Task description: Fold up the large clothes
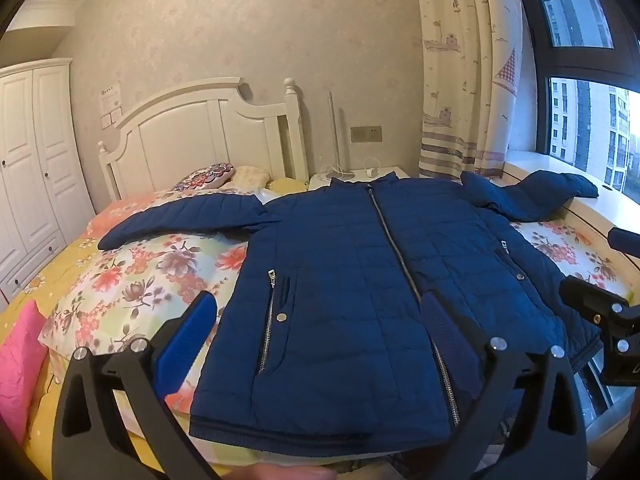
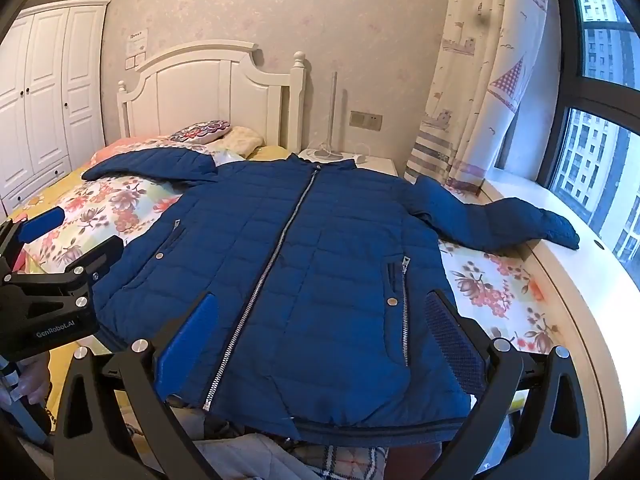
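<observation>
A dark blue quilted jacket (image 1: 352, 280) lies flat and zipped on the floral bed cover, front side up, both sleeves spread out to the sides; it also shows in the right wrist view (image 2: 304, 264). Its left sleeve (image 1: 180, 216) rests on the bed, its right sleeve (image 2: 508, 224) reaches onto the window ledge. My left gripper (image 1: 320, 320) is open and empty, above the jacket's lower left part near the hem. My right gripper (image 2: 324, 320) is open and empty, above the lower right part. Each gripper also shows at the edge of the other's view.
The floral bed cover (image 1: 152, 272) covers the bed, with a pink cloth (image 1: 20, 356) at the left edge. Pillows (image 2: 208, 132) lie by the white headboard (image 1: 192, 136). A nightstand (image 2: 376, 164), curtain (image 2: 480, 92) and window ledge (image 2: 568, 248) stand to the right; a wardrobe (image 2: 44, 92) stands left.
</observation>
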Motion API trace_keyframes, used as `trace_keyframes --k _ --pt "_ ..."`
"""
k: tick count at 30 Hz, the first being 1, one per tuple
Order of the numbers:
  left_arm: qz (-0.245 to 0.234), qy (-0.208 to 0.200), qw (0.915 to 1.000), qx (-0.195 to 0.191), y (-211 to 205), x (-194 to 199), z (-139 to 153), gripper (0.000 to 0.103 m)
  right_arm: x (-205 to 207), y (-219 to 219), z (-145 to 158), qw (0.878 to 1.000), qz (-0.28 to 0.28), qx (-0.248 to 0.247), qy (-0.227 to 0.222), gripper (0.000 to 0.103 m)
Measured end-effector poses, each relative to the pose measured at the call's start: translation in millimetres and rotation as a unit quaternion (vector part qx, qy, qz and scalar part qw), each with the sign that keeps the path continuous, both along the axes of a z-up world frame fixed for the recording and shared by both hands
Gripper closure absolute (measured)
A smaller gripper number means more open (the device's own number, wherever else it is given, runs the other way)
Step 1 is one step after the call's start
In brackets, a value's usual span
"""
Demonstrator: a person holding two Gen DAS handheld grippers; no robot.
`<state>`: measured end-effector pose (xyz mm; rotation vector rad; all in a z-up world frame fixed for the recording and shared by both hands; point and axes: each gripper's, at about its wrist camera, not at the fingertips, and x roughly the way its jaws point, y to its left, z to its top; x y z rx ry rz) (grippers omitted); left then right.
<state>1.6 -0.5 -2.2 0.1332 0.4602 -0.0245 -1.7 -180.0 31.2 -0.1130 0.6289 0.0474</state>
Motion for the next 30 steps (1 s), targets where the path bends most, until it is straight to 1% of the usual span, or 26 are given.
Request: trace_keyframes --k 30 --pt "0.0 0.003 1.0 -0.003 -0.1 0.0 -7.2 0.002 2.4 -1.4 -0.9 1.0 0.0 0.004 0.004 0.004"
